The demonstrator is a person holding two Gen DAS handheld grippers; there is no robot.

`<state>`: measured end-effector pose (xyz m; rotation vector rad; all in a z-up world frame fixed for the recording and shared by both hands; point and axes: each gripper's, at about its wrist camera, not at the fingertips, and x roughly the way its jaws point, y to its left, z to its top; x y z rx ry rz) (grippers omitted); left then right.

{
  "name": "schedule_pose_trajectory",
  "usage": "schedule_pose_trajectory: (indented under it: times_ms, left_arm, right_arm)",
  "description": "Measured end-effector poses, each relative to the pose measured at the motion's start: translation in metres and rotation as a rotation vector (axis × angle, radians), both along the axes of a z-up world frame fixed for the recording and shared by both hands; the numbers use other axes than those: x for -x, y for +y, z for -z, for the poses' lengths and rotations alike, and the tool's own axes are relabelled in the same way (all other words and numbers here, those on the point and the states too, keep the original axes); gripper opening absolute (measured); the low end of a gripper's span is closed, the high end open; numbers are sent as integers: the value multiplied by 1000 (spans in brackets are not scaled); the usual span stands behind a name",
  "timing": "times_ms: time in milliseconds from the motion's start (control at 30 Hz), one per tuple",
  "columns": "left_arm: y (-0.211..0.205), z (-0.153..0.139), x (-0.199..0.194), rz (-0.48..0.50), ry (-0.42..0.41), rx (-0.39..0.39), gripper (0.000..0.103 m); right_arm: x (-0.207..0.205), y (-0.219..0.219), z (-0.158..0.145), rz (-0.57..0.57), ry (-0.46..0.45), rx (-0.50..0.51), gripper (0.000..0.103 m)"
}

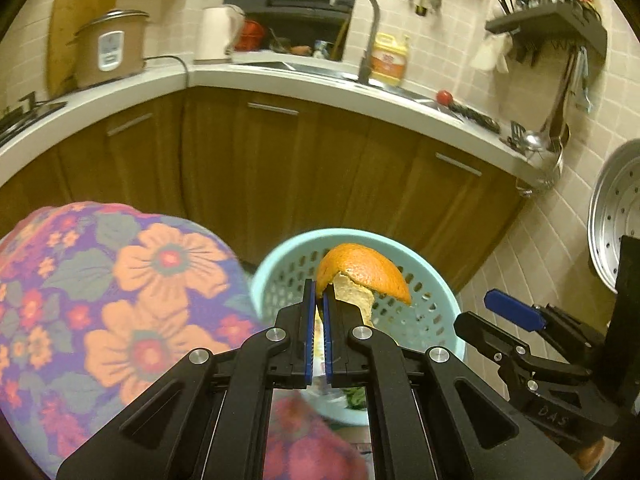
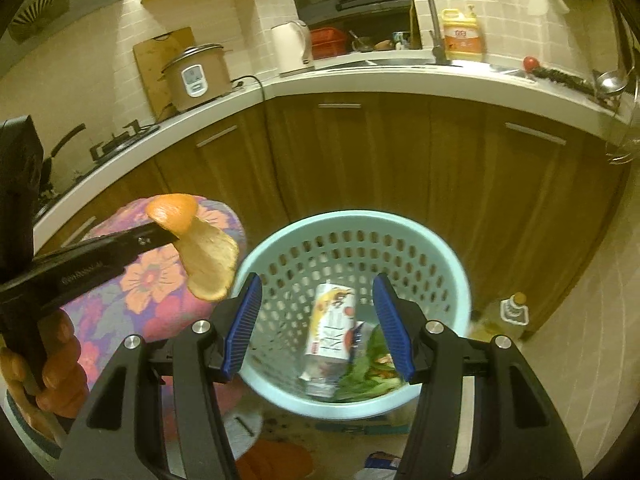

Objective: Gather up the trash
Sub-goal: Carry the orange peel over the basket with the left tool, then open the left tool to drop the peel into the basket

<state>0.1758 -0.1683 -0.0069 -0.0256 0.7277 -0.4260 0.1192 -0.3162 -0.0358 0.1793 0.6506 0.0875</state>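
A: What is held, and how is it expected to handle?

B: An orange peel (image 1: 362, 270) is pinched by the left tongs (image 1: 319, 300), whose pads are closed narrowly on one edge of it. It is judged light, curled and fairly limp, with a waxy outer skin and a spongy pith; a grip near the edge, as taken, should be enough, though the hanging part may swing or tear if shaken.

A: Where is it in relation to the bin?

B: In the left wrist view it is seen in front of the pale blue perforated basket (image 1: 436, 280). In the right wrist view the peel (image 2: 200, 248) is seen beside the rim, to its left, over a floral-patterned cloth (image 2: 152, 276), not yet clearly above the opening.

A: What else is given only by the right view?

B: The basket's contents: a drink carton (image 2: 330, 324) and some green leaves (image 2: 368, 376). The right tongs (image 2: 318, 326) are shown standing half open with nothing gripped. A hand (image 2: 56, 372) on the left tool's handle is seen there too.
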Motion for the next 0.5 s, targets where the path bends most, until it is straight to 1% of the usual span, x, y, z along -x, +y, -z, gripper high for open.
schedule_pose_trajectory:
  times_ms: [33,67,100,133,167,267,400,500]
  left_arm:
    - [-3,1,0,4,2,-2,5]
    - [-6,4,-1,9,5,-6,16]
    - [-9,7,-3,17,15,-11,24]
    - [-11,10,-4,19,19,-15,38]
    - [-12,13,-4,19,17,-15,46]
    - [-11,19,-3,26,19,-6,46]
    - [-11,22,-2,15,2,-21,47]
    - [-11,25,0,5,-18,-44,53]
  right_arm:
    - [-1,-1,1,5,3,2,54]
    - [-1,-3,3,9,7,1,57]
    - [-2,-5,5,16,12,1,59]
    - [-3,-6,6,22,16,2,60]
    - [-4,-7,8,25,21,2,60]
    - [-7,-9,14,33,34,3,60]
    - [-11,-7,19,34,45,16,60]
    - [-14,-3,24,36,58,26,60]
